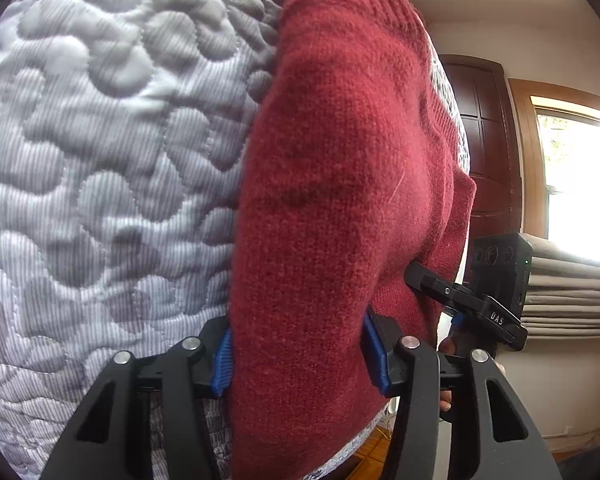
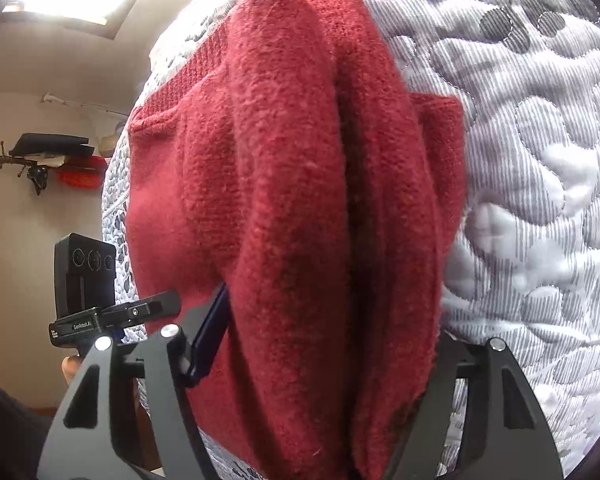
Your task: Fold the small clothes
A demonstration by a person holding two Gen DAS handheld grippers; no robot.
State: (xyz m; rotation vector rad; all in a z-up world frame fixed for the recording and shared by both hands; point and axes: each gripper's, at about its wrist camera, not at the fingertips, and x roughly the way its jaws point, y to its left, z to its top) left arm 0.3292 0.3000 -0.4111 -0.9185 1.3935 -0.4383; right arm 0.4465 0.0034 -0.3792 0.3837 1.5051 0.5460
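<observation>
Left wrist view: quilted bedspread fills the left of frame; red knit sweater runs up the centre. My left gripper sits bottom centre, blue pads pinched on a thick fold of sweater, so I can carry that edge over w/o it slipping. Right of that, my right gripper pokes in against the knit, window behind.

Right wrist view: other tongs at lower left; mine at bottom centre, clamped on bunched layers, fabric hiding one pad. Both ends held so the fold should stay even.
</observation>
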